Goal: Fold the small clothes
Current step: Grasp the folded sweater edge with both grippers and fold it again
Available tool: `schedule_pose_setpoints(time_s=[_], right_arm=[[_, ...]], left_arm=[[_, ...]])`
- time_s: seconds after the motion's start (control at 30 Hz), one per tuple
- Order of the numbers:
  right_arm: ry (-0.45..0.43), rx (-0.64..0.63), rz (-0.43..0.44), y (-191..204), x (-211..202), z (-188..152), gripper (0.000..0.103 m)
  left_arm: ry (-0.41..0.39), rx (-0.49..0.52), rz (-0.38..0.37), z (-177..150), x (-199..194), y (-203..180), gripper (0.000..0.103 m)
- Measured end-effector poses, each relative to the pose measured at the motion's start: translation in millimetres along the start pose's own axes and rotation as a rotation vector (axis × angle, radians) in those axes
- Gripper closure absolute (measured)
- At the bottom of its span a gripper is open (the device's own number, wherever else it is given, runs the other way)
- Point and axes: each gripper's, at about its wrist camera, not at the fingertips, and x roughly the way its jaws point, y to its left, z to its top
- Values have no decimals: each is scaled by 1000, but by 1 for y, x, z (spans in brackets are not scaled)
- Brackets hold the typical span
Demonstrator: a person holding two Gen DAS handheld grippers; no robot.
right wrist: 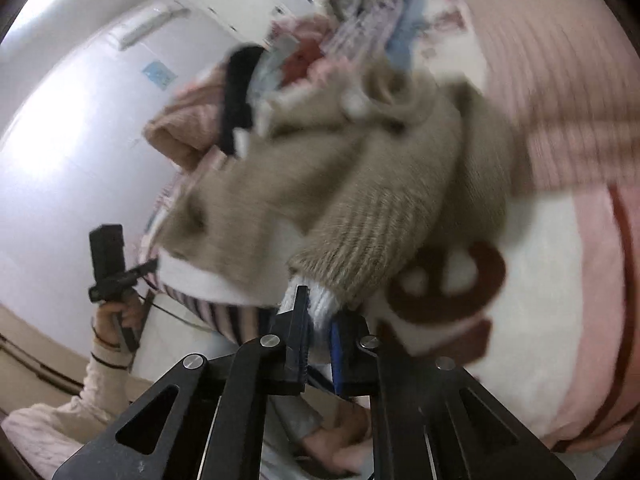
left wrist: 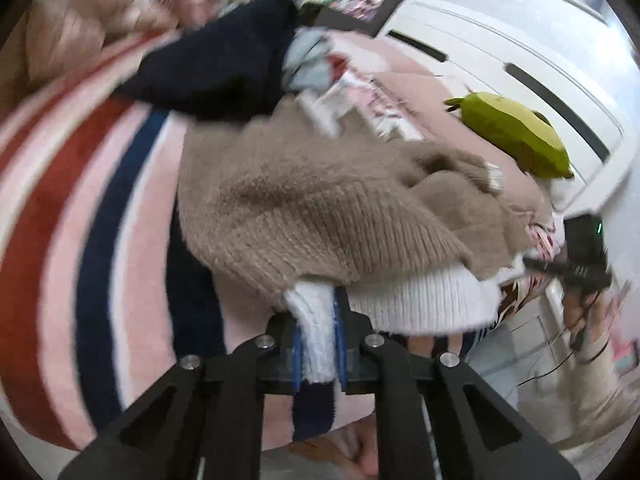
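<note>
A small beige fuzzy knit sweater point(left wrist: 320, 200) with a white ribbed hem point(left wrist: 420, 300) hangs between both grippers over the bed. My left gripper point(left wrist: 318, 344) is shut on the white hem at one corner. My right gripper point(right wrist: 320, 328) is shut on the white hem point(right wrist: 320, 300) at the other corner, with the beige sweater point(right wrist: 340, 184) stretching away from it. The right gripper also shows in the left wrist view point(left wrist: 576, 256), and the left gripper shows in the right wrist view point(right wrist: 116, 264).
The bed has a pink blanket with red and navy stripes point(left wrist: 80, 220). A pile of other clothes point(left wrist: 320, 64) and a navy garment point(left wrist: 224, 68) lie behind. A green plush toy point(left wrist: 516, 136) lies by the white headboard point(left wrist: 520, 60). A white wall point(right wrist: 80, 100) stands beside the bed.
</note>
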Motion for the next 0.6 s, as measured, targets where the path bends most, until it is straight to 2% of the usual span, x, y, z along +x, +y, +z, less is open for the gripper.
schedule_pose_setpoints(time_s=[0.1,0.23,0.3,0.4,0.43,0.5,0.53,0.57,0.6], right_arm=[[-88,-27,17,16,-23,26,101],[-209,-63,-41,32,-44,87,101],[-239,-57,-84,32,-43,121,101],[-292,-43,-201,20,-35,174,101],[-300,-16,-222,15,-29,187,101],[-309,52,-267,-6,-16,213,101],[-296,84,-310,-19,-4,225,97],[-273,108,-342,-30,5,230,96],[-241,130,-372,-39,12,233,94]], left_arm=[[-75,23,-52,27,-29,-13,93],[-190,58,3,85,-50,-21,94],[-216,39,15,117,-44,-18,94],[-251,52,135,163,-21,-9,94],[-250,28,178,183,-4,0,94],[-208,-47,183,209,26,22,91],[-195,-80,176,214,36,31,83],[-190,-111,190,216,44,40,57],[-189,-136,212,214,47,46,42]])
